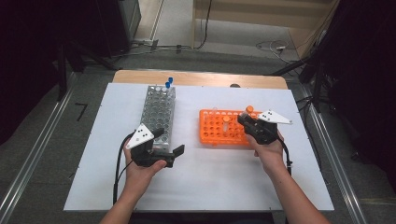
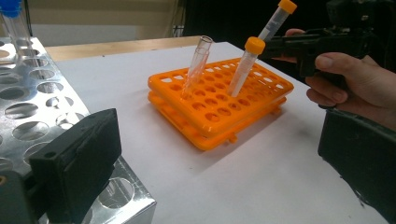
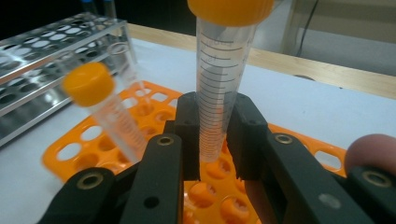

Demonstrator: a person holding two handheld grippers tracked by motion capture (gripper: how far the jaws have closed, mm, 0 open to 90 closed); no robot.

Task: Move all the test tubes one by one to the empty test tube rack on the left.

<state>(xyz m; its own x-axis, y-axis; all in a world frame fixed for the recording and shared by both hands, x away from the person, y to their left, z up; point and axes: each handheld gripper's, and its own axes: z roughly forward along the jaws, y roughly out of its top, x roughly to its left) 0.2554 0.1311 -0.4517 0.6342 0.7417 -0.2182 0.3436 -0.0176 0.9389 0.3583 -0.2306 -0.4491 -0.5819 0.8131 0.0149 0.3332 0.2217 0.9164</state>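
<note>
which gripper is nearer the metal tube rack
Left. The left gripper sits right at the near end of the metal tube rack, jaws open. The right gripper is over the orange rack, shut on an orange-capped tube.

Glossy orange plastic rack (image 2: 219,105) — shiny metal rack (image 2: 42,98)

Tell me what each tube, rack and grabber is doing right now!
Right gripper: shut on the held tube.
Held tube: orange cap on, clamped, lifted above the orange rack.
Orange rack: flat on the table.
Capped tube: leaning in the orange rack.
Uncapped tube: open, leaning in the orange rack.
Metal rack: holds blue-capped tubes, upright.
Left gripper: open, empty.
</note>
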